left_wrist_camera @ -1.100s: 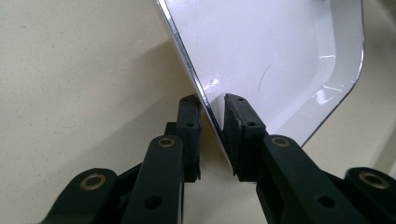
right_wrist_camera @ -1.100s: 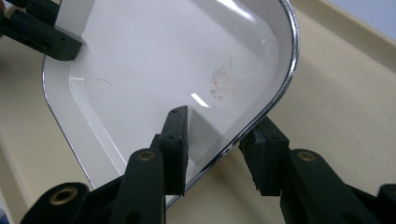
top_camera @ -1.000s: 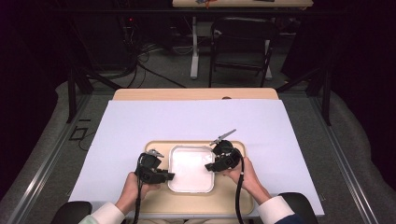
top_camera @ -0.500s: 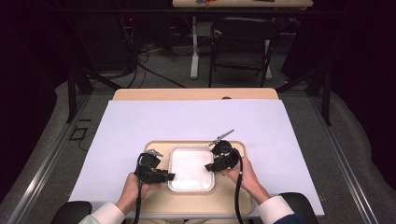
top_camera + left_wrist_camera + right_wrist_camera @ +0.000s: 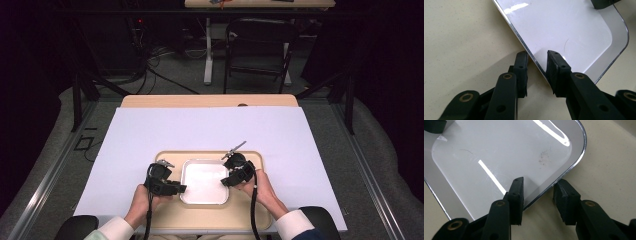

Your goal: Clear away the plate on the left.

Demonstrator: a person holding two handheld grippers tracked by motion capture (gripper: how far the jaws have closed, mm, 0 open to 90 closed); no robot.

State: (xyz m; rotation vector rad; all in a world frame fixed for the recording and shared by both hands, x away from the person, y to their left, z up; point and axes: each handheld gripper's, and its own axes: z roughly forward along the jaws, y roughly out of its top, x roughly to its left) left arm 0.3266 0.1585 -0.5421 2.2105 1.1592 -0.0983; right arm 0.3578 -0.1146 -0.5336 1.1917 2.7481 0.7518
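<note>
A shiny square metal tray (image 5: 205,182) lies empty on a beige serving tray (image 5: 200,217). My left gripper (image 5: 182,189) sits at its left rim and my right gripper (image 5: 223,182) at its right rim. In the left gripper view the jaws (image 5: 537,62) straddle the metal tray's (image 5: 564,25) thin rim with a gap on each side; they have just been opening. In the right gripper view the gripper (image 5: 539,187) also straddles the rim of the metal tray (image 5: 499,150), one jaw inside and one outside, not pressing on it.
The beige tray rests near the front edge of a white sheet (image 5: 200,130) that covers the table. Beyond the table's far wooden edge (image 5: 210,100) stand a dark chair (image 5: 260,45) and floor cables (image 5: 165,65). A person's hands and white cuffs enter from the bottom.
</note>
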